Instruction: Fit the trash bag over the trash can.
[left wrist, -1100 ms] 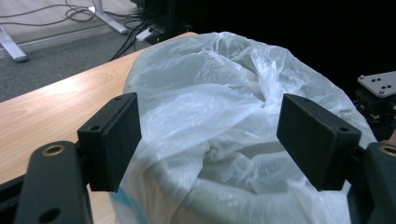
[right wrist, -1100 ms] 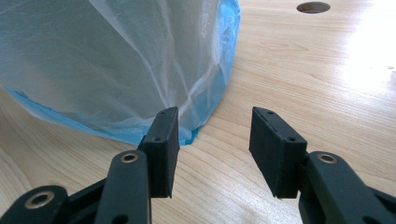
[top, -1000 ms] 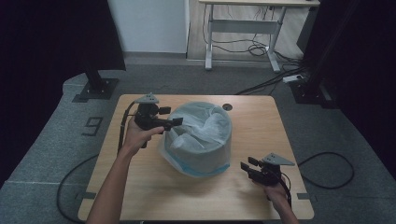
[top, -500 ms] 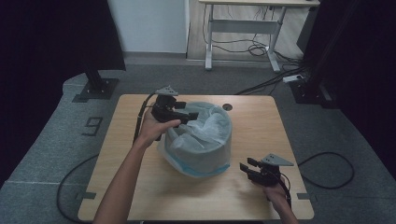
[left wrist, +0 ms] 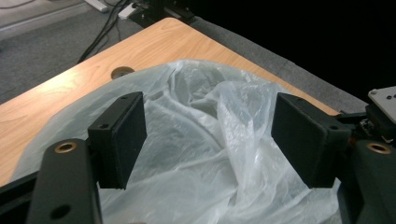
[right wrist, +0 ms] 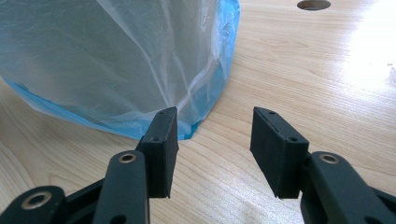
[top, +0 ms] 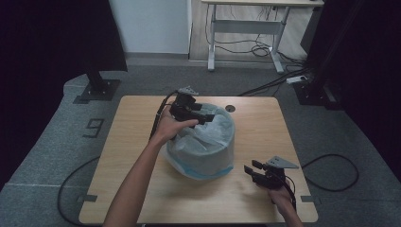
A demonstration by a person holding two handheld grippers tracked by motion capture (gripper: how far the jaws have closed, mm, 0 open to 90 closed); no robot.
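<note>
Bag (top: 203, 144) just beneath the spread, just-narrowing left gripper (top: 204, 115), nothing pinched between its jaws.

Light wooden table w/ rounded corners (top: 142, 118), small round cable hole (top: 230, 108) nr its far edge, grey carpet floor (top: 71, 142), white metal-framed desk (top: 246, 28) beyond, black cables (top: 255, 47) under it

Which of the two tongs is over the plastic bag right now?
The left tongs, open above the crumpled top of the plastic bag. The right tongs sit low on the table beside the bag's base.
</note>
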